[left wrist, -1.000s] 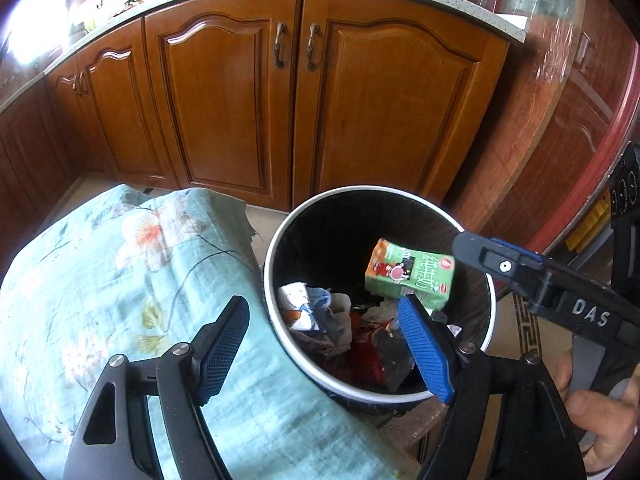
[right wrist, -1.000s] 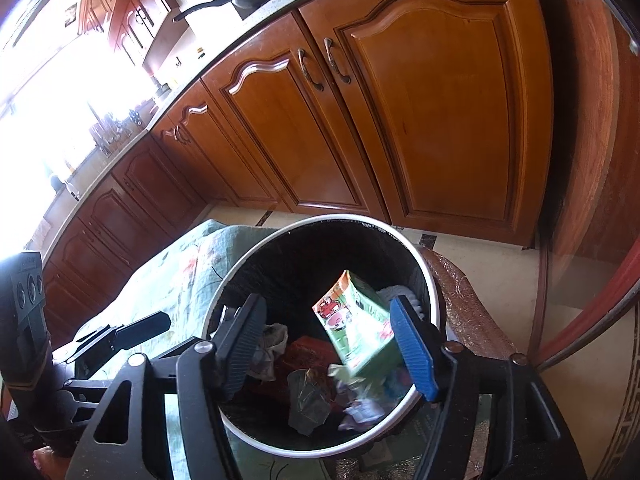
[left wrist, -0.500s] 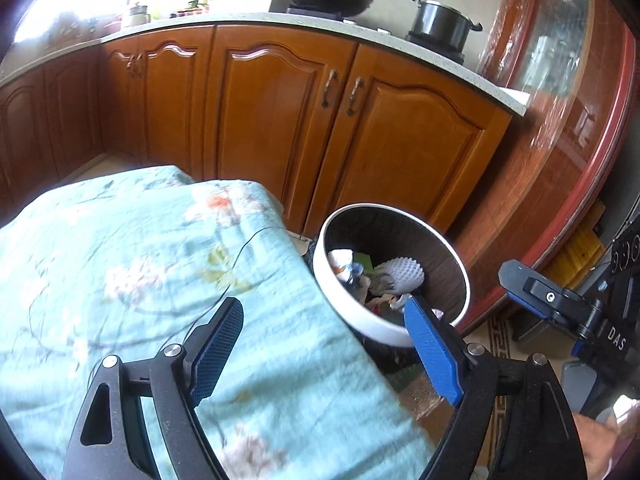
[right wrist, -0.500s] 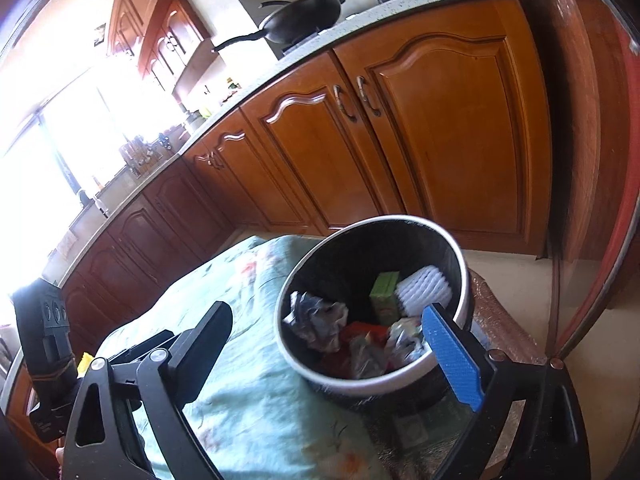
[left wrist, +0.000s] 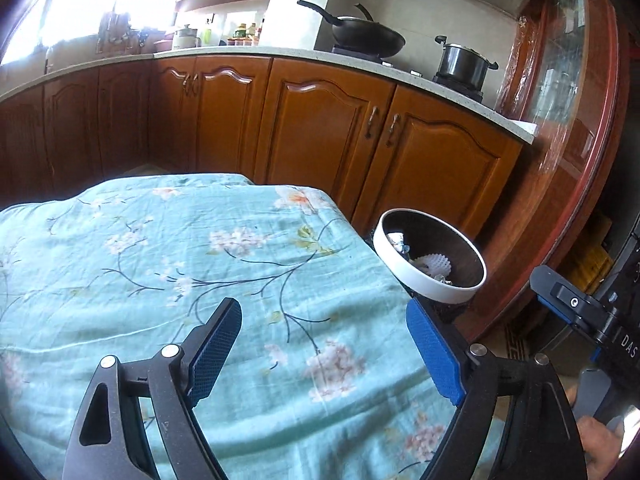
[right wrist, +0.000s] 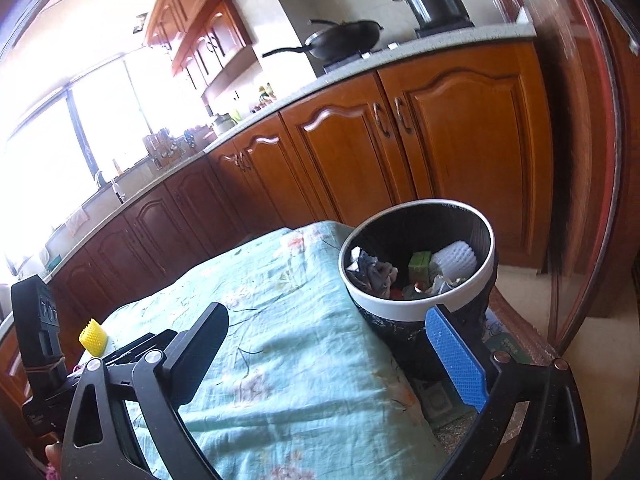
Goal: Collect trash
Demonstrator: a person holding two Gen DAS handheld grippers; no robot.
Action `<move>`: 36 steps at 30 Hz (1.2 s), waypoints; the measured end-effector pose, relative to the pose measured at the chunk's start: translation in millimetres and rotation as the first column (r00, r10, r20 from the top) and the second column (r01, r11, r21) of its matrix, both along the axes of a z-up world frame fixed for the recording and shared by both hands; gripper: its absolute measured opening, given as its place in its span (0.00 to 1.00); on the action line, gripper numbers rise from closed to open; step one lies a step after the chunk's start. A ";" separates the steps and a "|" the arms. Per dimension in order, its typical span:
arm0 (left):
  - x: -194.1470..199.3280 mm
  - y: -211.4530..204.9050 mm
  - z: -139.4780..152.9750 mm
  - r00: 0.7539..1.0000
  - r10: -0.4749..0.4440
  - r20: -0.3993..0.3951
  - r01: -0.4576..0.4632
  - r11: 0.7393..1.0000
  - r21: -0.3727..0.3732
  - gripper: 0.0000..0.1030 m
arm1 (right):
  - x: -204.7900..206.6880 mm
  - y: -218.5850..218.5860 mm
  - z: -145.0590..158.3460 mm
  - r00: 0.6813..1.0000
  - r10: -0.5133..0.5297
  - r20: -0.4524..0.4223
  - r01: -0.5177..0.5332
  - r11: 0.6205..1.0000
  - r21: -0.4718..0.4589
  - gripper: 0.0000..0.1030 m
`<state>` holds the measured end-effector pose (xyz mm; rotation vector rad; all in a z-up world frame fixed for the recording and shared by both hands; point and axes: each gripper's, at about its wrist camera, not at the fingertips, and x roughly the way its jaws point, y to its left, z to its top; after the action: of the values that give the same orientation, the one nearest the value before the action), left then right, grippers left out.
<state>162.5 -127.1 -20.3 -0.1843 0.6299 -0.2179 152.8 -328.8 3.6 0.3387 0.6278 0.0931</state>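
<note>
A black trash bin with a white rim (left wrist: 424, 285) (right wrist: 400, 309) stands off the right edge of the table with the teal flowered cloth (left wrist: 160, 260) (right wrist: 280, 340). Inside lie a green carton (right wrist: 419, 261), a white foam net (right wrist: 456, 258) (left wrist: 434, 261) and crumpled wrappers (right wrist: 372, 270). My left gripper (left wrist: 322, 312) hovers over the cloth, its jaws opening with nothing between them. My right gripper (right wrist: 325, 314) hangs short of the bin, its jaws also opening and empty. A yellow foam net (right wrist: 93, 336) sits on the cloth at the far left.
Brown wooden cabinets (left wrist: 328, 136) run behind the table under a pale counter. A black wok (left wrist: 366, 36) and a steel pot (left wrist: 464, 60) stand on the stove. A wood-framed glass door (right wrist: 580, 140) rises right of the bin. A hand (left wrist: 600, 448) holds the right gripper.
The green carton left the right gripper and now lies in the bin. Both grippers have drawn back from the bin over the cloth, and their jaws stand wider.
</note>
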 end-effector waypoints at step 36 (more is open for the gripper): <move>-85.7 7.4 -20.3 0.962 0.111 0.251 -0.158 0.971 0.178 0.99 | -61.2 45.9 -11.1 0.978 -0.004 0.209 0.049 0.976 -0.210 1.00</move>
<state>76.8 -119.7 -40.6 -0.0087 0.3929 -0.0433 91.6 -282.9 -7.5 0.1256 0.4208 0.0333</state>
